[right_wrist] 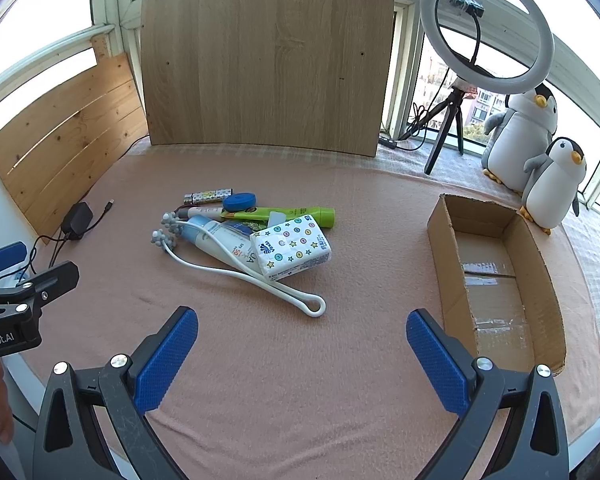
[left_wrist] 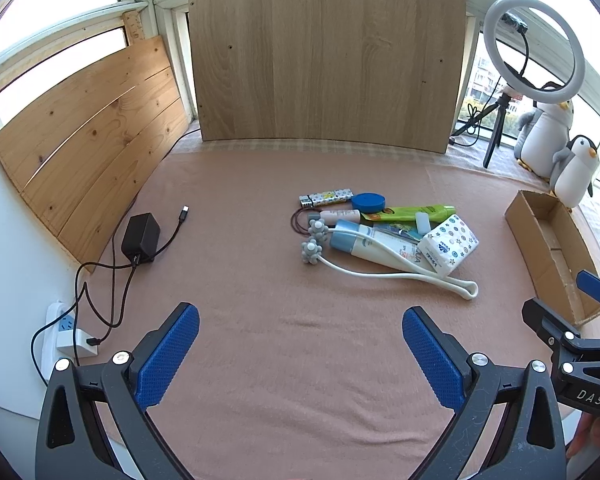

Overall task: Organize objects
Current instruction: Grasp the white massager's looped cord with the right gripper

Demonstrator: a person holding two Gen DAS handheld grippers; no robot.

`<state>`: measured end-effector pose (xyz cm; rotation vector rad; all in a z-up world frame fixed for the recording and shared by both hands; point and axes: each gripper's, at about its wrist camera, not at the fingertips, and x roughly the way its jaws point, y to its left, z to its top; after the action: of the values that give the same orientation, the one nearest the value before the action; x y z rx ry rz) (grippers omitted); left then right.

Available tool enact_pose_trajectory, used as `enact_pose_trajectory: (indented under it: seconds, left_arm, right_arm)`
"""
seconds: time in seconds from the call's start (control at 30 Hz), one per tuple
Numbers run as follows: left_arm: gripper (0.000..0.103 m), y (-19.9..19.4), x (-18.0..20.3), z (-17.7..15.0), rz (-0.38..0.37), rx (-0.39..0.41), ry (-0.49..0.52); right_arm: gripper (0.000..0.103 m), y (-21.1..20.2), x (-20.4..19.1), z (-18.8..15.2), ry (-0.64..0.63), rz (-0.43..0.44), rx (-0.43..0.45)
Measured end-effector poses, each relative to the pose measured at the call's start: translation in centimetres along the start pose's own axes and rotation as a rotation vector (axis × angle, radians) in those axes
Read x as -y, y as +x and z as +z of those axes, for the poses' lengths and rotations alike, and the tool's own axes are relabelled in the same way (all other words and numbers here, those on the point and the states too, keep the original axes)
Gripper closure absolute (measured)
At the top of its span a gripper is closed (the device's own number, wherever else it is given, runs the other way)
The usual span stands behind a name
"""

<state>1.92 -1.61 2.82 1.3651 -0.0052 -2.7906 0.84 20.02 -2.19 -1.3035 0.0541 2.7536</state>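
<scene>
Right wrist view: the brown open cardboard box (right_wrist: 495,276) at the bench's right edge holds nothing, and the jumbled pile of tubes and tissue pack (right_wrist: 252,236) lies untouched mid-bench. My right tongs (right_wrist: 301,354) and left tongs (left_wrist: 300,354) gape, carrying nothing; all sorting remains.

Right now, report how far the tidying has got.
Nothing looks done: the cardboard box holds no items. Nothing is in hand: the left gripper and right gripper are both open, above bare blanket. All is left: the tissue pack, white tube, green tube, blue lid and massager lie piled mid-blanket.
</scene>
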Motion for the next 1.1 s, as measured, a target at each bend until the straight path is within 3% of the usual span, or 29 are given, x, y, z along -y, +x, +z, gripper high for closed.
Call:
enact_pose_trajectory:
  seconds: [0.53,0.77,0.87,0.9,1.03,1.1]
  left_arm:
    - [0.0,6.1,-1.5,1.9,-0.007,-0.062,-0.06]
    - [0.0,9.1,-2.7,1.5,-0.024,-0.082,-0.086]
    - [0.0,10.6,-3.6,1.5,-0.131,-0.1,-0.126]
    - [0.0,11.2,-3.7,1.4,-0.158,-0.127,-0.14]
    - [0.0,12.8,-4.3,0.9,-0.191,-0.196,-0.228]
    - [0.0,13.3,-4.8,0.5,-0.19,-0.198,-0.271]
  right_arm:
    - [0.0,5.8,0.4,0.4,-0.031,0.045,-0.079]
    - [0.0,12.7,0.2,-0.8,-0.26,0.041,-0.135]
    - [0.001,14.8,0.1,-0.6,-0.335,0.083,-0.136]
    - [0.003,15.3,0.0,-0.6,-0.35,0.105,-0.141]
    - [0.036,15.7,-0.3,-1.3,-0.347,0.21,-0.185]
    - [0.042,14.9,-0.9,-1.9,-0.346,0.238,-0.183]
